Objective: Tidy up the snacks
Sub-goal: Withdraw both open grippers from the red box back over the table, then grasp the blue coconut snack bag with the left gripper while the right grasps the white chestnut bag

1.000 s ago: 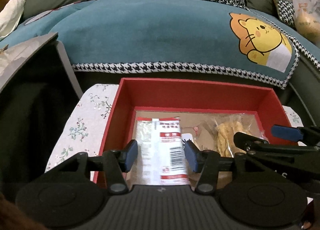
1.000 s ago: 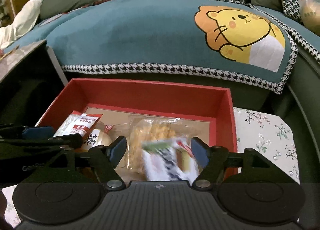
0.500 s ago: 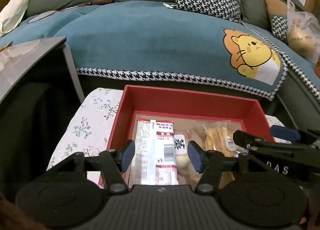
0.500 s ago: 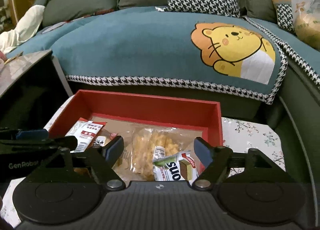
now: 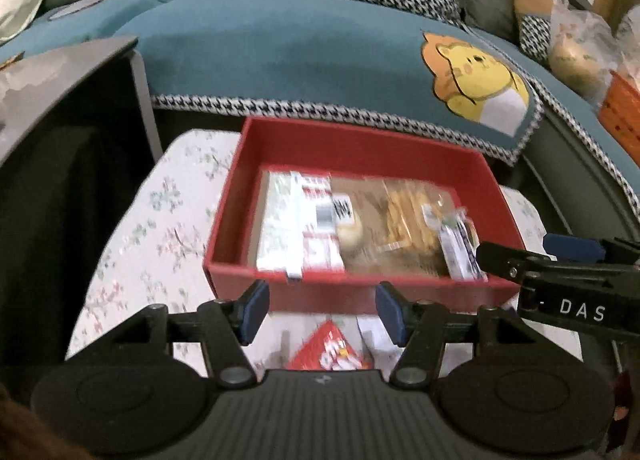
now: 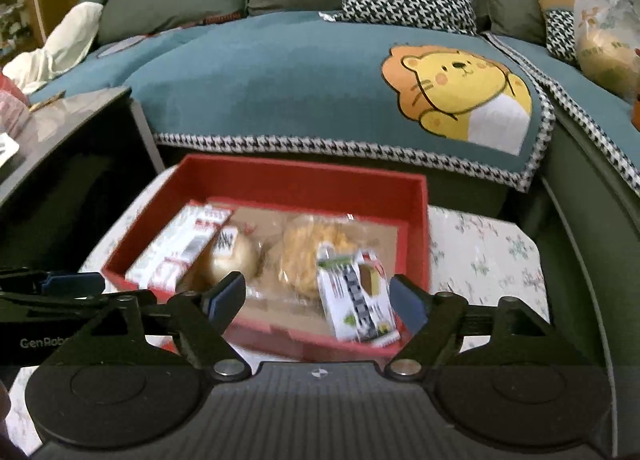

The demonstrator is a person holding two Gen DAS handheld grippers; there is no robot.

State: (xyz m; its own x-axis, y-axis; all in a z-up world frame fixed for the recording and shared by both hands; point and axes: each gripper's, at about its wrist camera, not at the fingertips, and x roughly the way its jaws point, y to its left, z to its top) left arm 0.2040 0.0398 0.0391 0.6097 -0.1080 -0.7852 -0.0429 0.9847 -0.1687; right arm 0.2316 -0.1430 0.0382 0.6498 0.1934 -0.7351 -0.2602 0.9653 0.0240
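From the left wrist, the left gripper (image 5: 322, 310) stands wide with nothing between its blue pads, just short of the near wall of the red box (image 5: 360, 152). The box sits on a floral cloth (image 5: 152, 228). Inside it, from left to right, lie a white-and-red packet (image 5: 298, 232), a round bun (image 5: 350, 226), a bag of yellow crackers (image 5: 408, 220) and a green-and-white packet (image 5: 460, 248). A red packet (image 5: 330, 352) lies on the cloth outside the box, beneath the pads. The right gripper (image 5: 560, 256) reaches in from the right edge; from here I cannot tell how wide it is.

From the right wrist, the right gripper (image 6: 318, 298) is wide and holds nothing, above the box's near wall (image 6: 304, 340). The green-and-white packet (image 6: 356, 300) leans in the box's near right corner, beside the crackers (image 6: 304, 256). The bun (image 6: 234, 256) and white-and-red packet (image 6: 180, 248) lie to the left. Behind is a sofa with a teal cover (image 6: 280, 76).
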